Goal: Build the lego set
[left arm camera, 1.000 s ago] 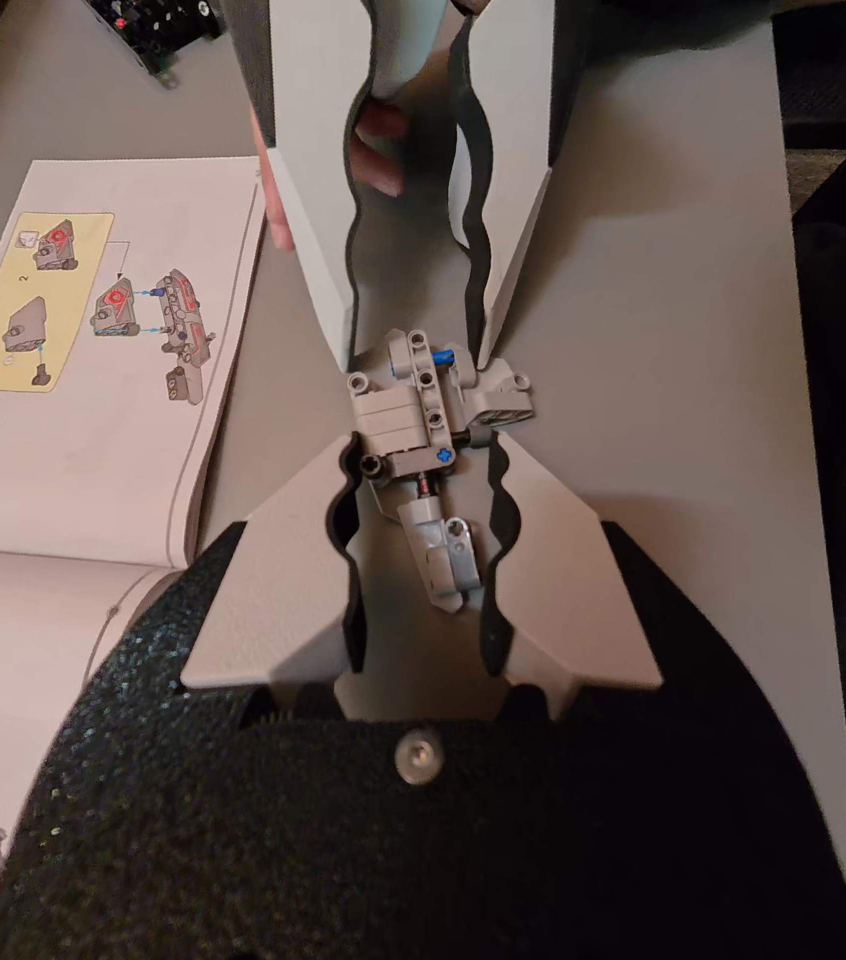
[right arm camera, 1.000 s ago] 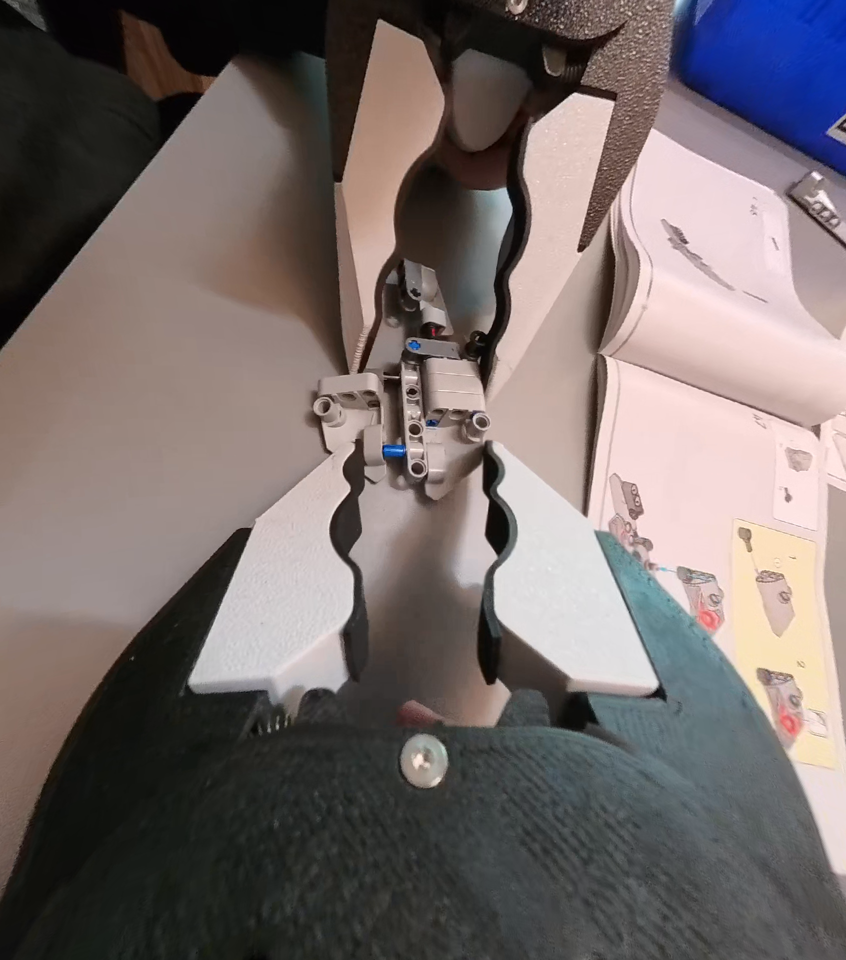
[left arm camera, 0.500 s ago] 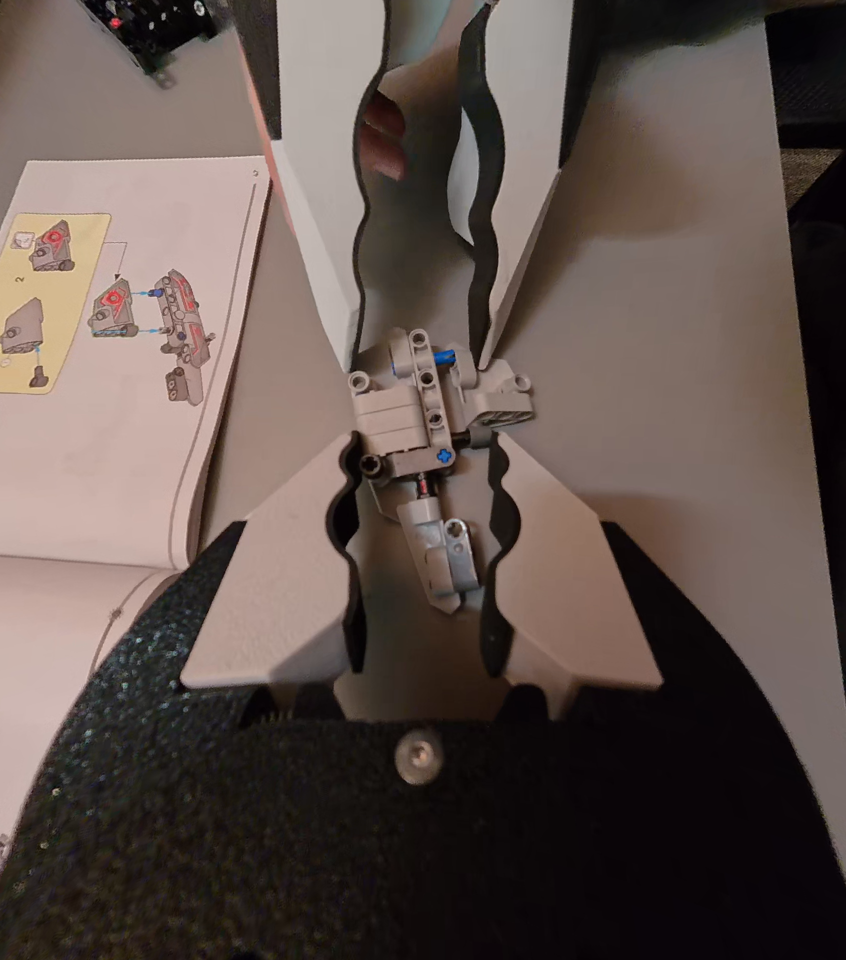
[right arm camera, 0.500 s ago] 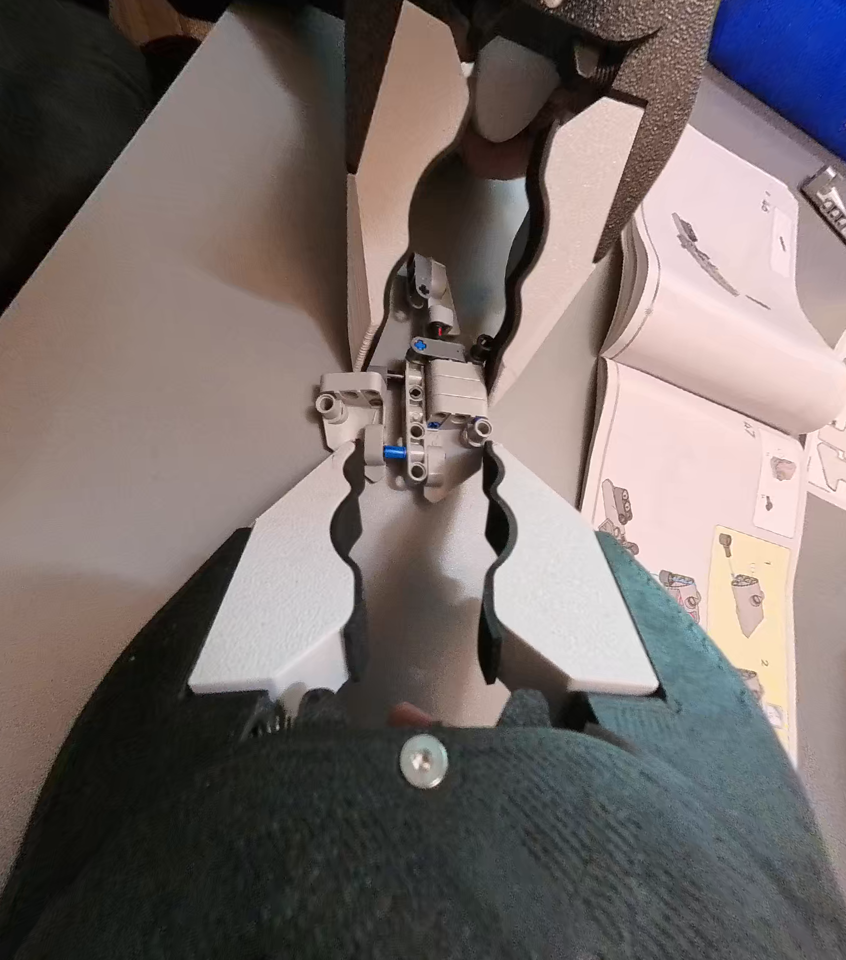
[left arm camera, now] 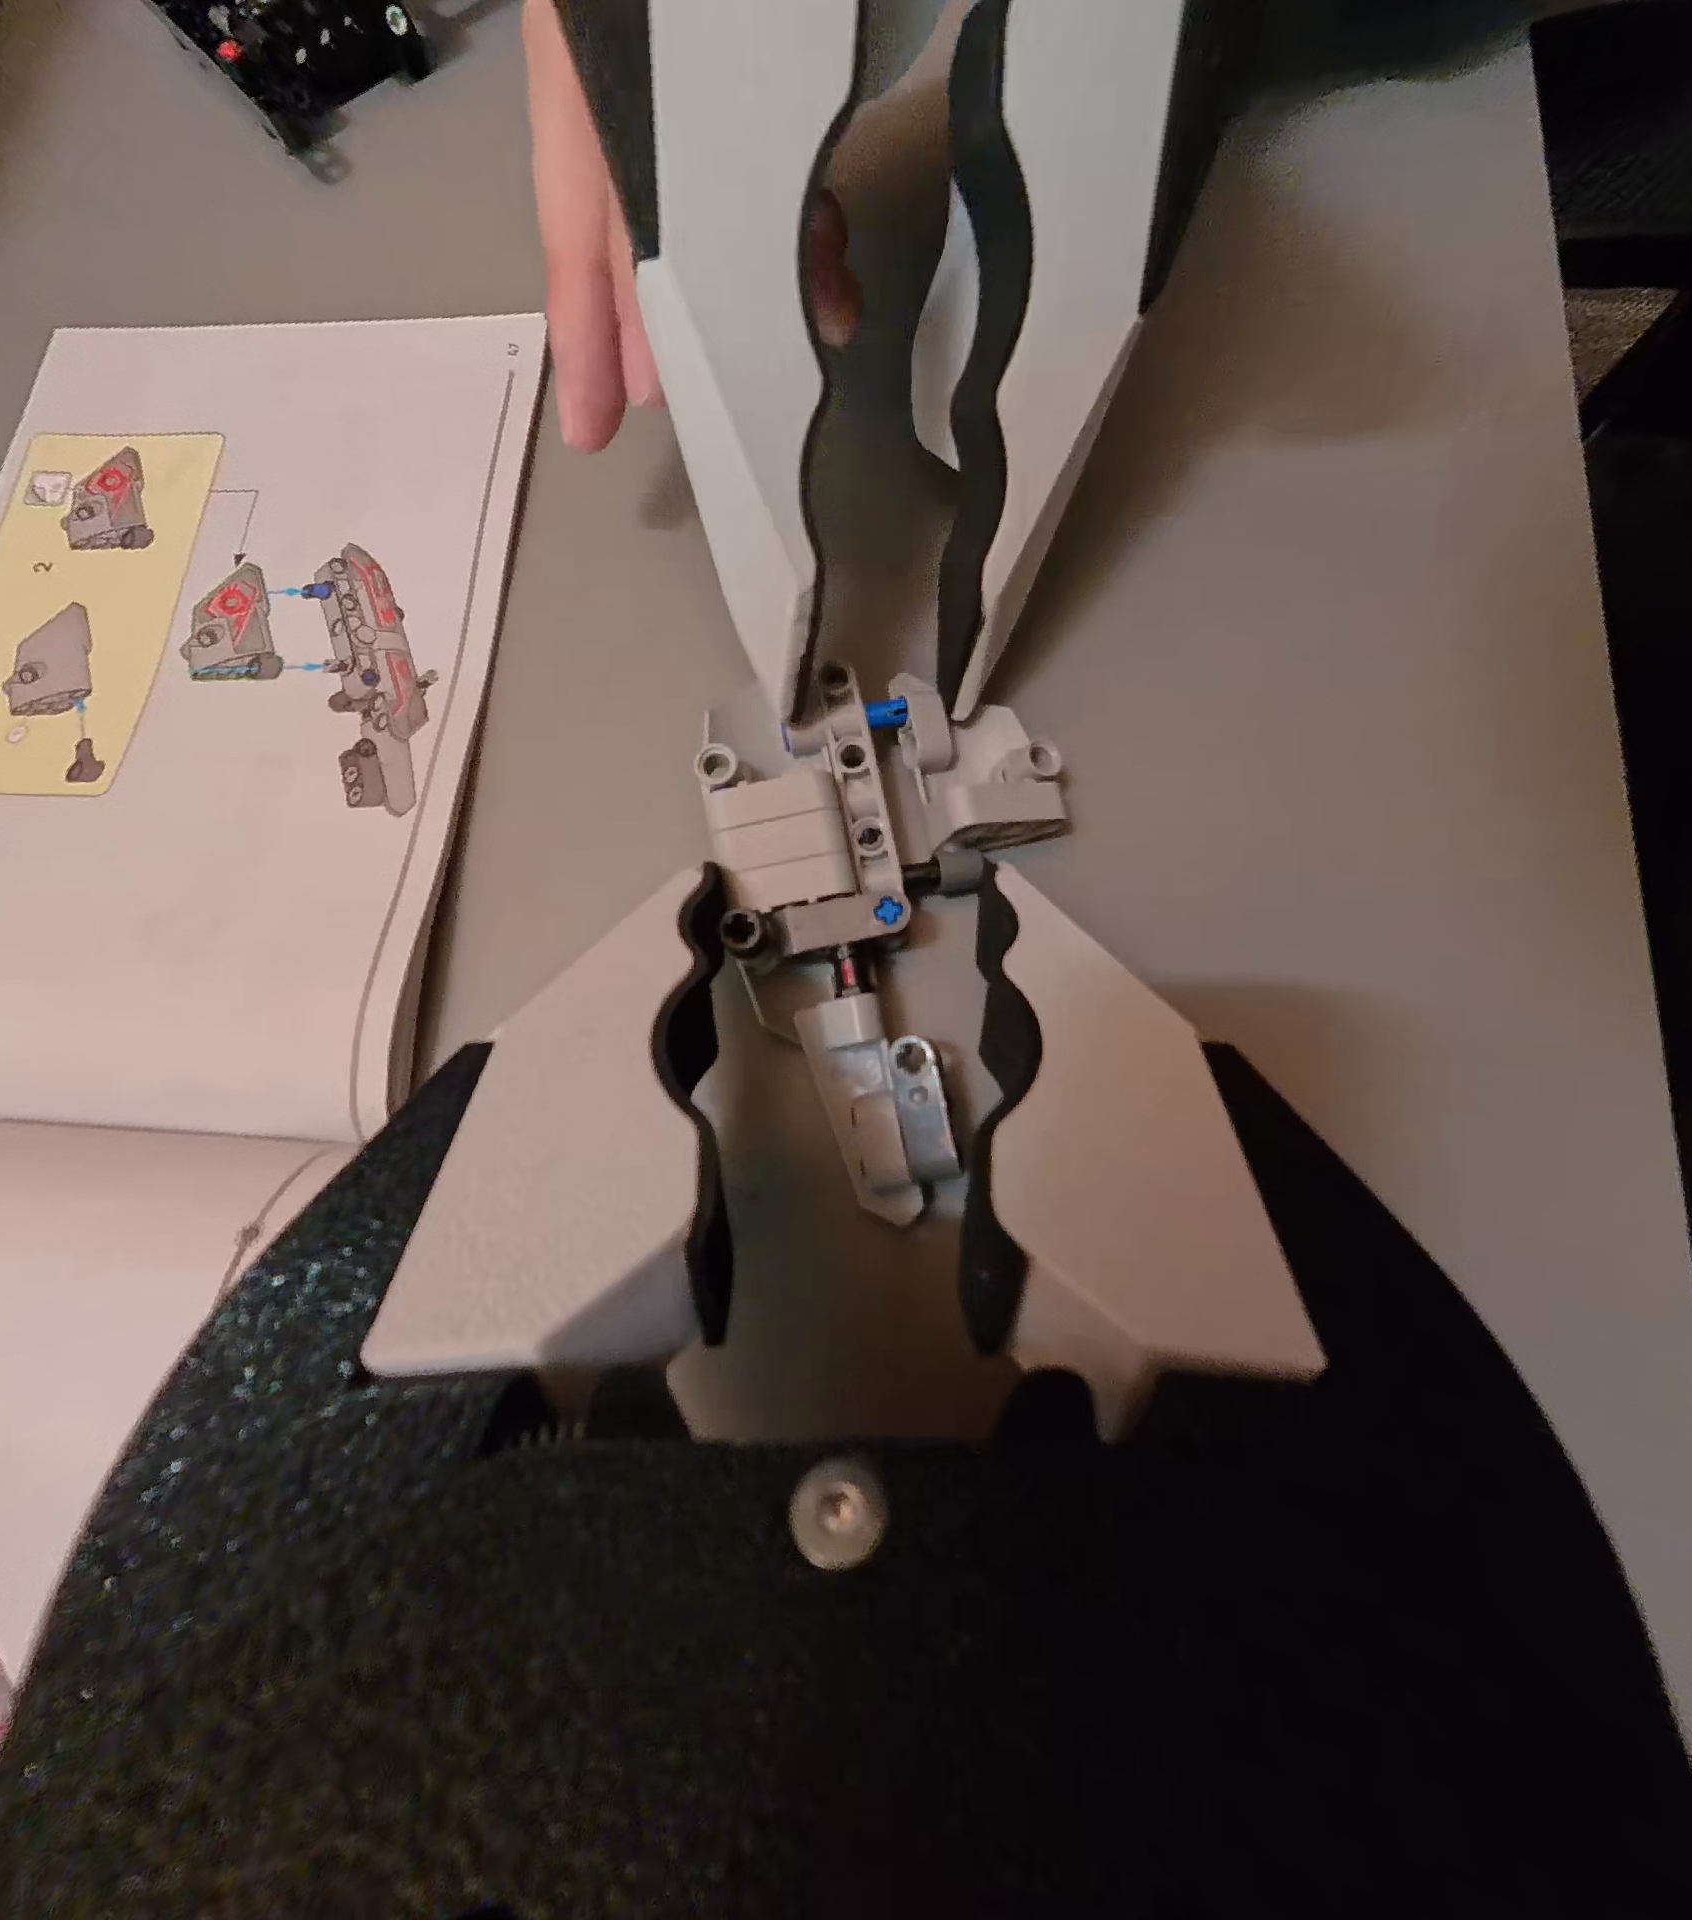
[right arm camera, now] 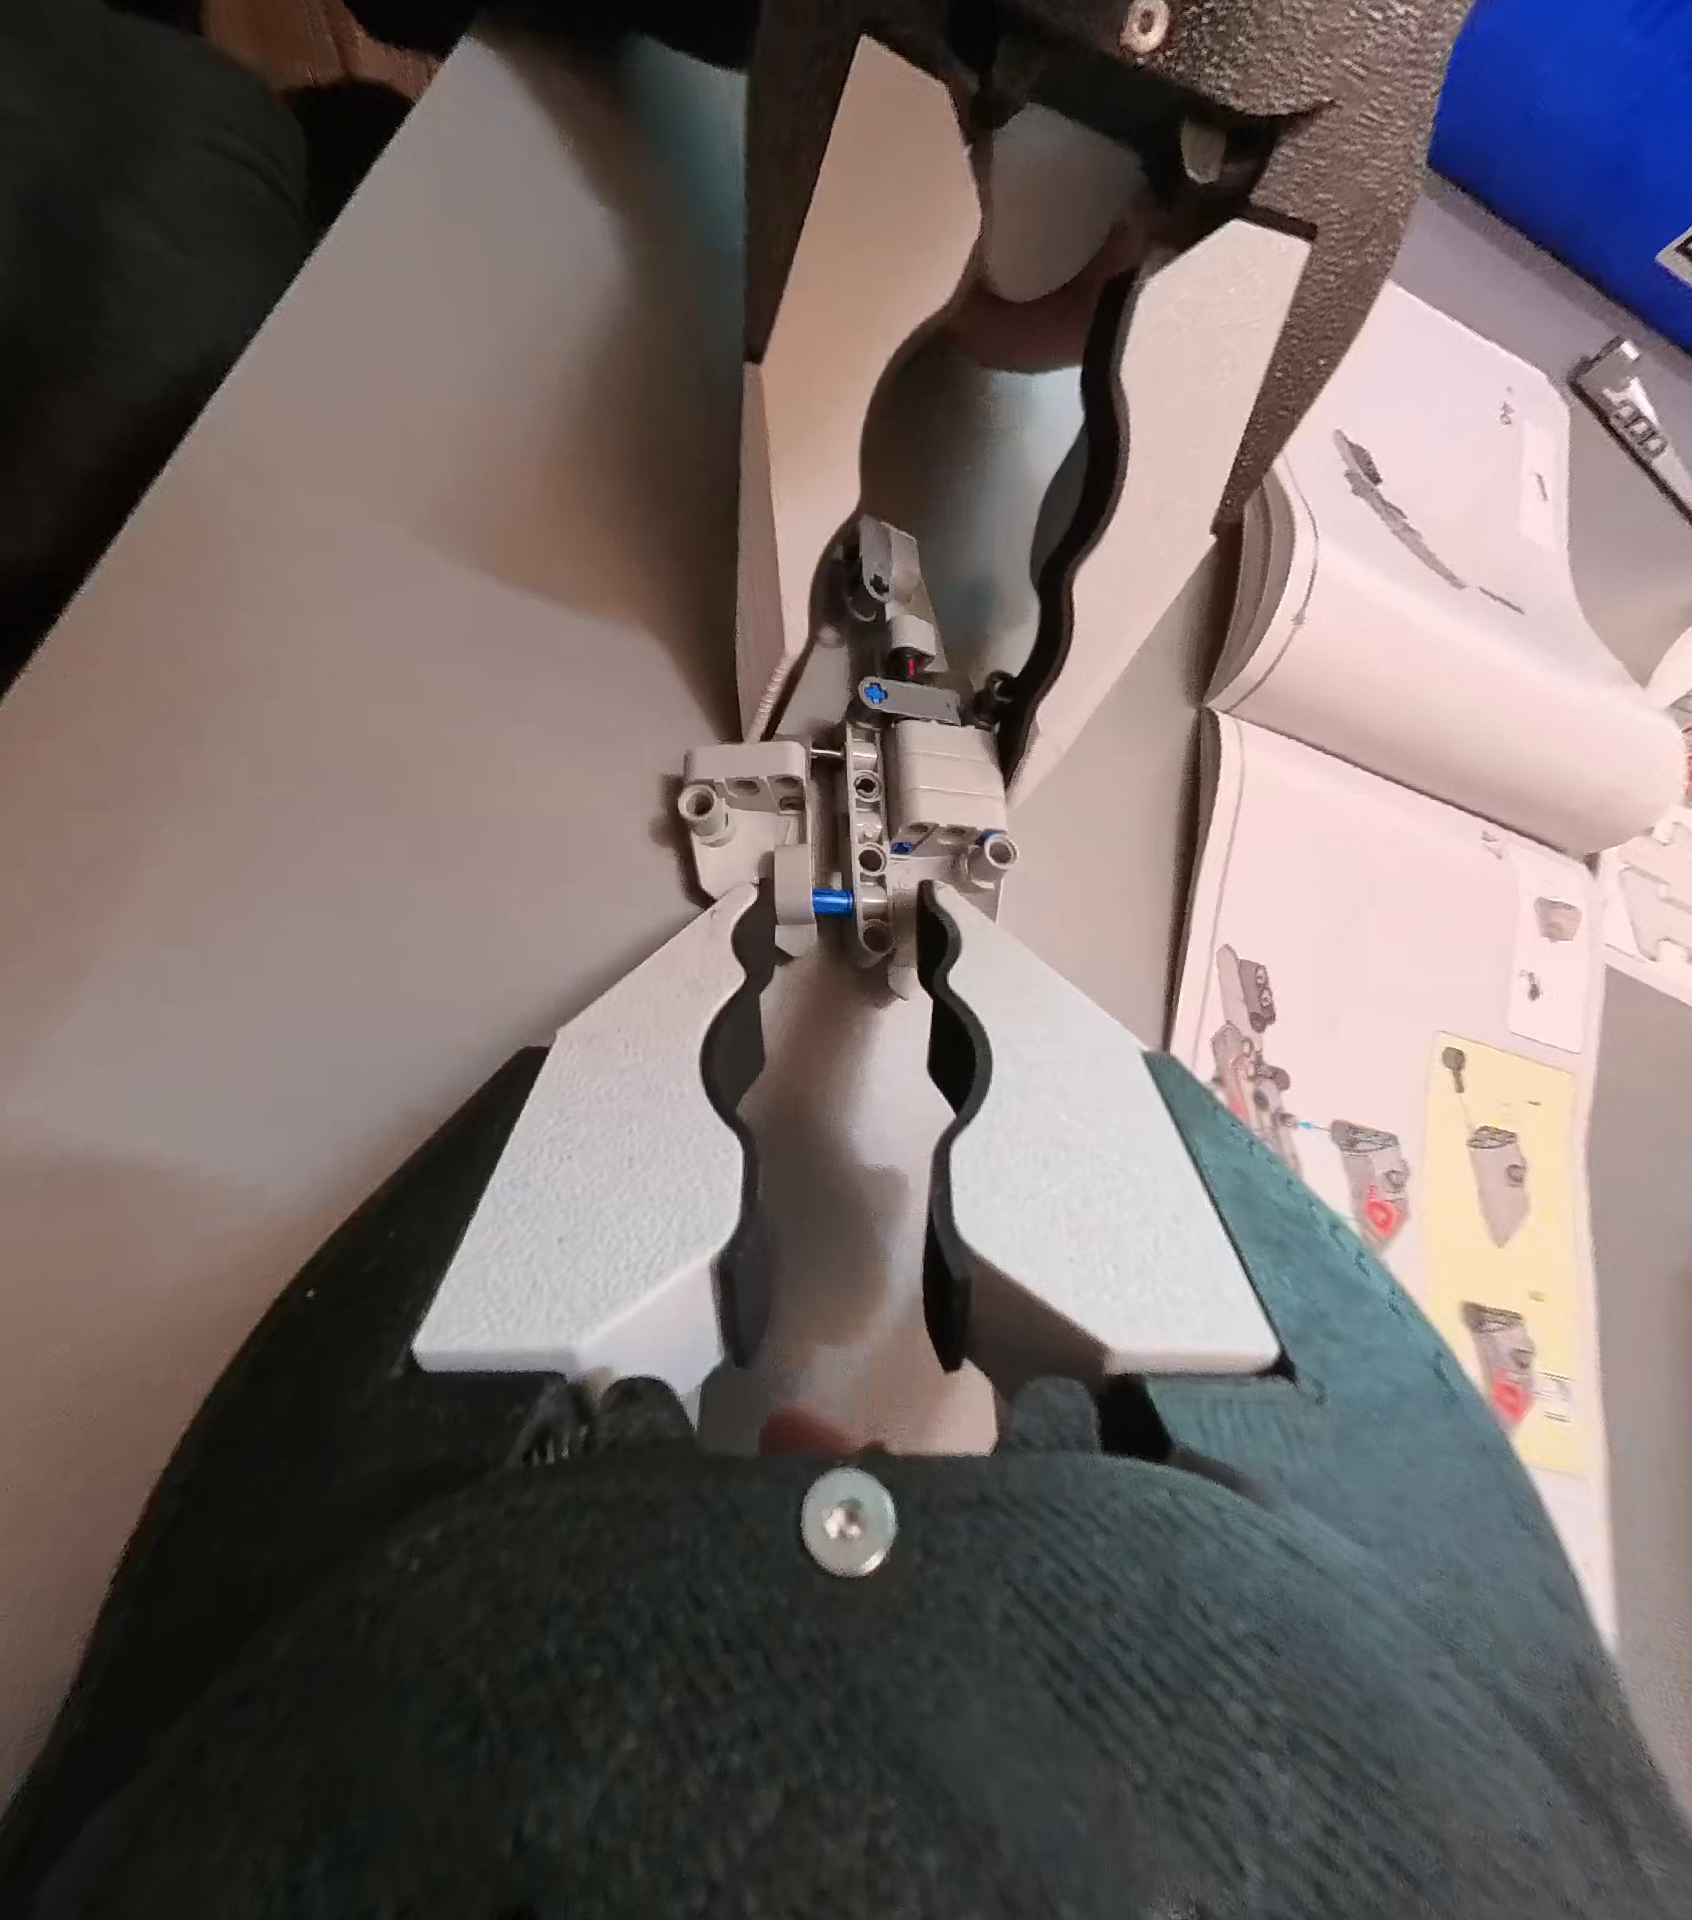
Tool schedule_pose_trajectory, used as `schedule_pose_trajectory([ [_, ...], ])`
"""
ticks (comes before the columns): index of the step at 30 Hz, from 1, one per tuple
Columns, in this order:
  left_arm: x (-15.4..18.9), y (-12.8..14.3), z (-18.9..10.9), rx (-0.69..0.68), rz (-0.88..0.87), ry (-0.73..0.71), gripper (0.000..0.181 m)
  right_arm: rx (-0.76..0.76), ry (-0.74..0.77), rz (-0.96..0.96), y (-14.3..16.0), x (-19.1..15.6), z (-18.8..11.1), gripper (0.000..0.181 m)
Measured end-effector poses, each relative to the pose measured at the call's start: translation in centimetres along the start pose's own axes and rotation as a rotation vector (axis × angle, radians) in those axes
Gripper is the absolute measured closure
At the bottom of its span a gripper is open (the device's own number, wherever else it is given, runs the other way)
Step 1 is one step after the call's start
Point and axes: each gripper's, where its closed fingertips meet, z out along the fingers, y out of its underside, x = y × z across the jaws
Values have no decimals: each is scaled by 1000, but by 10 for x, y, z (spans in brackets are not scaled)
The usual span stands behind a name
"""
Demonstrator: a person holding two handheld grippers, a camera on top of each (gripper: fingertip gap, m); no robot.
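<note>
While both of my grippers meet over the grey table (left arm camera: pixel 1341 582), the grey lego assembly (left arm camera: pixel 826 831) lies flat between their tips. My left gripper (left arm camera: pixel 847 904) has its jaws parted, straddling the near end of the assembly; the black axle end touches or nearly touches my left pad, and I cannot tell whether the right pad touches the small grey bush. The tail piece of the assembly lies inside my left jaws, apart from both pads. My right gripper (right arm camera: pixel 837 909) has narrowed around the far end by the blue pin (right arm camera: pixel 829 902); whether the pads actually clamp it I cannot make out. Beyond my left jaws a person's fingers (left arm camera: pixel 593 312) show, cut off by the frame. An open instruction booklet (left arm camera: pixel 198 727) lies left of my left jaws, partly hidden by the gripper body
</note>
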Motion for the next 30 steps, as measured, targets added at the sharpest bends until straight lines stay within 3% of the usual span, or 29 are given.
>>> schedule_pose_trajectory([
  [6,-2,1,-1,-1,-10,-2,134,48,-10,48,0,4,1,152],
  [10,-4,0,-1,6,-27,-7,138,54,118,-9,-1,18,-1,126],
  [16,-4,-1,-2,9,14,-22,138,83,-22,43,0,4,4,152],
  [21,-6,-1,-3,8,38,-38,138,79,-54,75,2,5,7,151],
  [30,-9,2,-5,9,30,-39,138,66,31,51,1,14,6,143],
])
